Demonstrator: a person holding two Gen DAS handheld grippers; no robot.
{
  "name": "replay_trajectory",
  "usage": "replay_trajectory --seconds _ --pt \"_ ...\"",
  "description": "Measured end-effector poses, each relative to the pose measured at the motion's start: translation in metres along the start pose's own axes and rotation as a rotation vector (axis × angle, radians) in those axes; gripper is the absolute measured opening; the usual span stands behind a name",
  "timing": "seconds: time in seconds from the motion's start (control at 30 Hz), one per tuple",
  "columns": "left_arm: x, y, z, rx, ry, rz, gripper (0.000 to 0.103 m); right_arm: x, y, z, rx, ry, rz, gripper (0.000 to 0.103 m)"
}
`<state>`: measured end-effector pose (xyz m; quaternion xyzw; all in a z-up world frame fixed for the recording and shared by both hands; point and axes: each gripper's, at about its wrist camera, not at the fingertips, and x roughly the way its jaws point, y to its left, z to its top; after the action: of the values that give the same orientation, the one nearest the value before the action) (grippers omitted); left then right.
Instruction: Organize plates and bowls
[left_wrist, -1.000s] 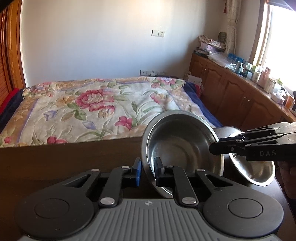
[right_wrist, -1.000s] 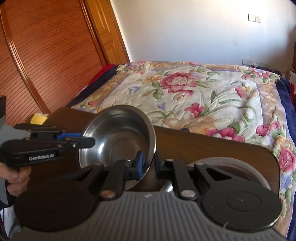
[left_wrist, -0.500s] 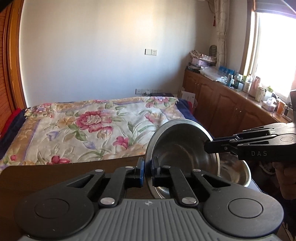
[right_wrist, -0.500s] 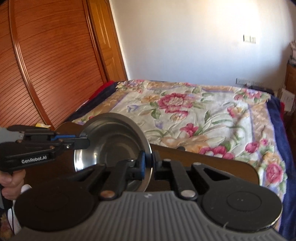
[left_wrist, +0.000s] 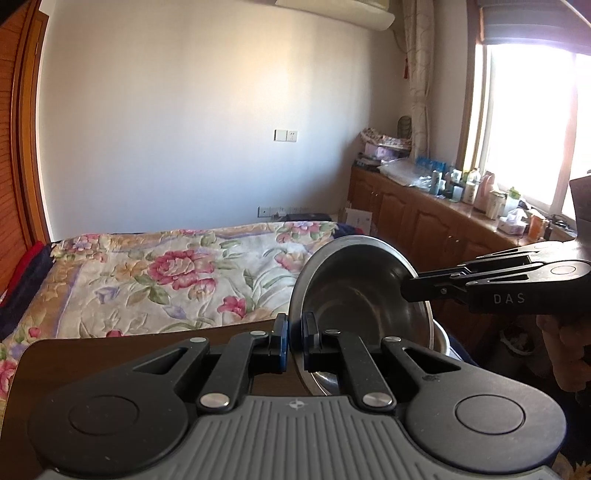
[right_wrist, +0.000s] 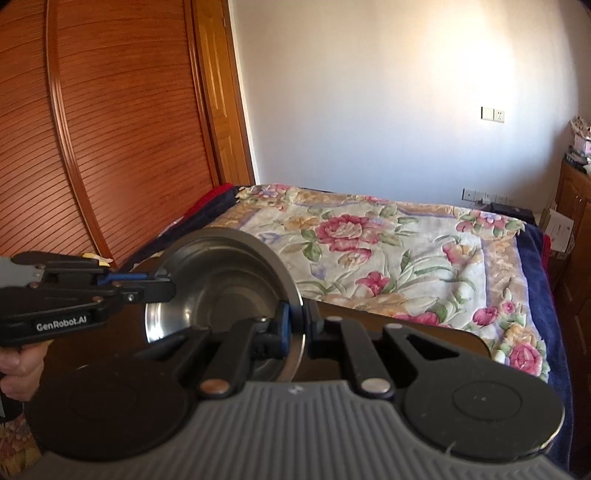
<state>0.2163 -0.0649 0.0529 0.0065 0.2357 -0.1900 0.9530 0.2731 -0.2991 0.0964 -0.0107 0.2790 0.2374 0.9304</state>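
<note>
Because one pinch would let it swing, both my grippers clamp the steel bowl (left_wrist: 354, 295) by opposite rim edges: left gripper (left_wrist: 294, 341) near edge, right gripper (right_wrist: 295, 328) far edge; second bowl (left_wrist: 439, 338) sits below, behind.

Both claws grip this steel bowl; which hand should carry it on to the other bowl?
Probably right. The right claw and left claw both clamp the steel bowl, but the other bowl sits on the right side.

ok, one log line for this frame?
left gripper: shut on round steel bowl rim | right gripper: shut on opposite rim | bowl: tilted, above dark wooden table
</note>
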Motion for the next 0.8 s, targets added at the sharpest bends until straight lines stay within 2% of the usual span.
replay_trajectory --seconds 0.33,0.8 --pt "-0.047 -0.014 -0.032 0.005 -0.029 -0.055 0.009 -0.034 0.029 -0.024 -0.029 -0.007 -0.038 0.010" --pt "-0.071 -0.022 -0.077 0.010 0.002 -0.093 0.009 -0.054 0.048 -0.064 -0.021 0.009 -0.061 0.011"
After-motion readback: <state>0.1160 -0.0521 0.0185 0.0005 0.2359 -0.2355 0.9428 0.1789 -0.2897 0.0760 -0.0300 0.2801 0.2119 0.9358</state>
